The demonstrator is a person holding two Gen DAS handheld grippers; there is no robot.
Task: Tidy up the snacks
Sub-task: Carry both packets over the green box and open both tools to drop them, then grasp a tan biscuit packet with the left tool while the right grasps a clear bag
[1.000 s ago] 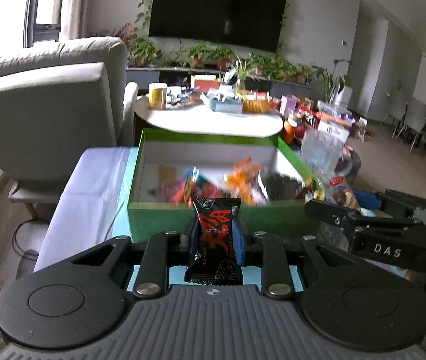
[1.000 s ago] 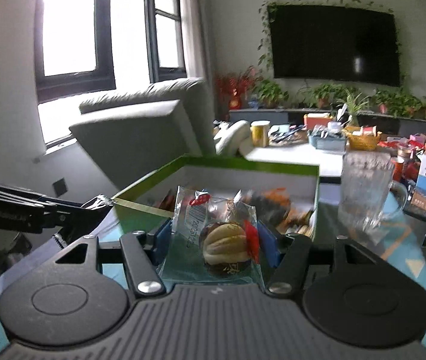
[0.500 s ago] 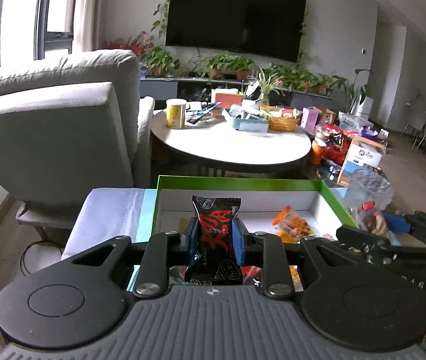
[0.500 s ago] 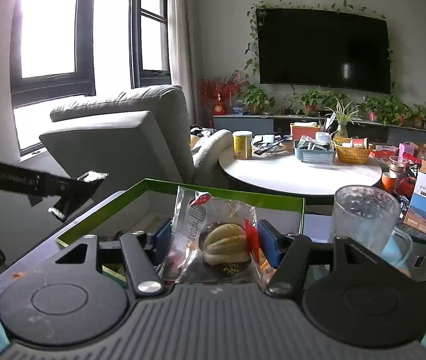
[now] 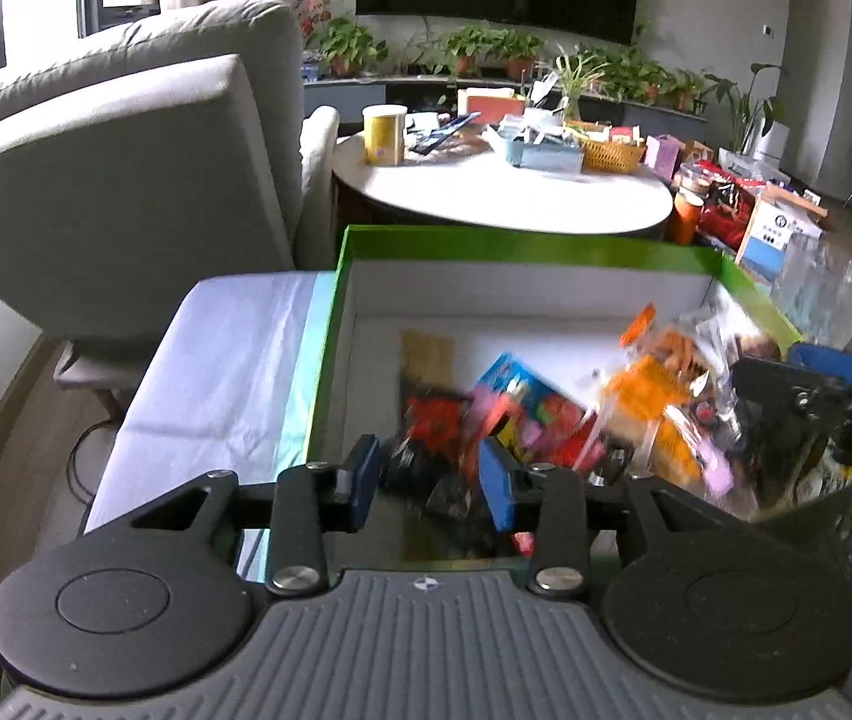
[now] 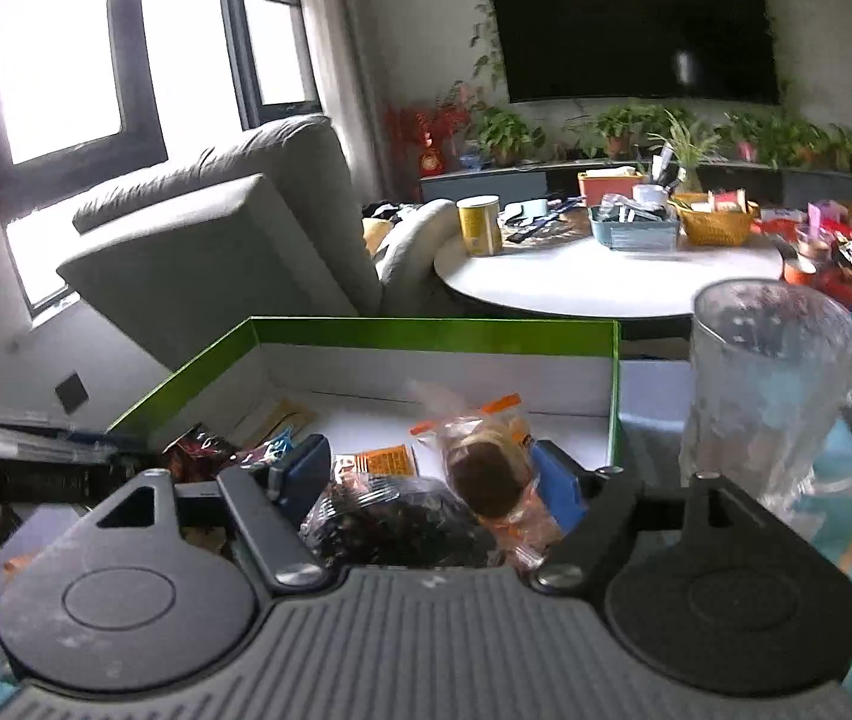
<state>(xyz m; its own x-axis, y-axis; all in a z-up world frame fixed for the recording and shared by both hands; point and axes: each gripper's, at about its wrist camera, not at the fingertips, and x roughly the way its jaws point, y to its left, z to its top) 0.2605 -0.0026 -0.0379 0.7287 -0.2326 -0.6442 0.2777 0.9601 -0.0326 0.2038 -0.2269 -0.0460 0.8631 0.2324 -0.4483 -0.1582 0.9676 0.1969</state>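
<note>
A green box (image 5: 516, 240) with a white inside holds several mixed snack packs. My left gripper (image 5: 429, 477) hangs over its near left part with its jaws opening. A blurred black-and-red snack bar (image 5: 426, 456) sits low between the pads, which no longer press it. My right gripper (image 6: 432, 477) is over the box's (image 6: 426, 333) near right part, also seen at the right edge of the left wrist view (image 5: 816, 402). A clear bun pack (image 6: 486, 468) leans by its right pad, clear of the left pad. A dark pack (image 6: 396, 516) lies under it.
A clear glass mug (image 6: 774, 384) stands just right of the box on a blue patterned cloth. A grey armchair (image 5: 126, 150) stands at the left. Behind the box a round white table (image 5: 486, 198) carries a yellow cup, baskets and clutter.
Both grippers moved forward and down over the box. The left pads parted and the black-and-red bar dropped. The right pads spread a little and the bun pack slipped down.
</note>
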